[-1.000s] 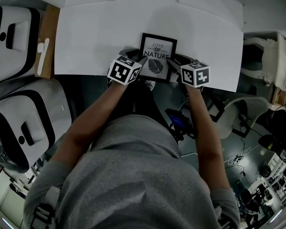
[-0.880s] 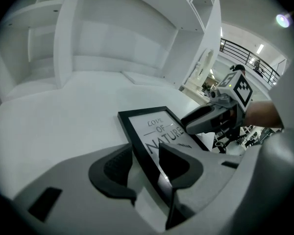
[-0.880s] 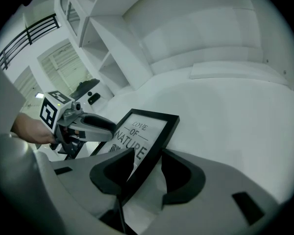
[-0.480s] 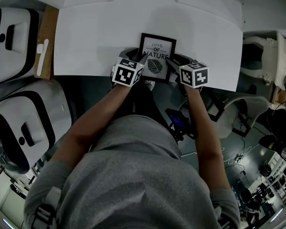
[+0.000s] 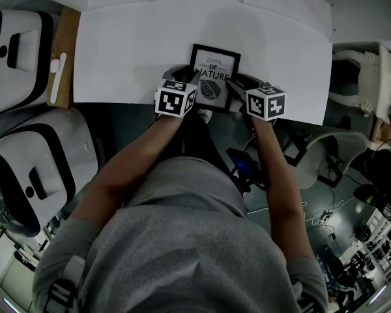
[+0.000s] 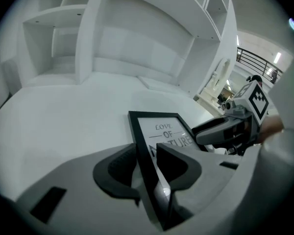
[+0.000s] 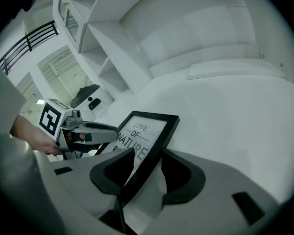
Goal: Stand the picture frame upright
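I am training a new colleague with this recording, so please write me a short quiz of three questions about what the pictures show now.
1. Choose one: what is between the jaws of the left gripper and of the right gripper? A a picture frame, B a cup, C a book.
2. True or false: the picture frame already stands upright.
3. Fill in: the print in the frame reads LOVE OF ____.
Key: 1 A, one side edge in each; the left gripper's jaws have just been closing on it. 2 false, it lies face up on the table. 3 NATURE.
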Motion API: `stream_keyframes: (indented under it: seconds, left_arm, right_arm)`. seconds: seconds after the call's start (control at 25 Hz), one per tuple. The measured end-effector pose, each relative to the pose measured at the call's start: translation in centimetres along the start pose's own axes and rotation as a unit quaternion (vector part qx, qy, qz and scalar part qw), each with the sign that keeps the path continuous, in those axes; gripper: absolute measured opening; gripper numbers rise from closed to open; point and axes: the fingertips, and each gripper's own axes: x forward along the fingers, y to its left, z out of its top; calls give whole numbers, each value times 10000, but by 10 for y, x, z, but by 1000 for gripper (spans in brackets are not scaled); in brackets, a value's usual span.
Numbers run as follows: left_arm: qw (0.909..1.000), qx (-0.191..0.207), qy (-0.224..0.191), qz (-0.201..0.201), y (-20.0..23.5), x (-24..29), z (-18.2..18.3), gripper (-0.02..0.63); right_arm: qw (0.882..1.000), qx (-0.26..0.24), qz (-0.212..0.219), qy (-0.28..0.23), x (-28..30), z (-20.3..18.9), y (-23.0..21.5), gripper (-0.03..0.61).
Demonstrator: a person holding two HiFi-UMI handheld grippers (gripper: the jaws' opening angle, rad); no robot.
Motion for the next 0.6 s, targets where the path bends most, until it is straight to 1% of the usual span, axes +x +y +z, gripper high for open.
stream_keyframes:
  seconds: [0.2, 0.4, 0.6]
  left_arm:
    - [9993, -332, 66, -136, 5, 0, 0, 97]
    - [9957, -880, 24, -278, 11, -1, 3, 80]
    - [9933, -1071, -100, -423, 13, -4, 7, 75]
  right_arm:
    - [9999, 79, 44, -71, 0, 0, -1, 166]
    - [9997, 172, 152, -118, 0, 0, 1, 167]
    - [9990, 294, 237, -246, -2, 3, 0, 167]
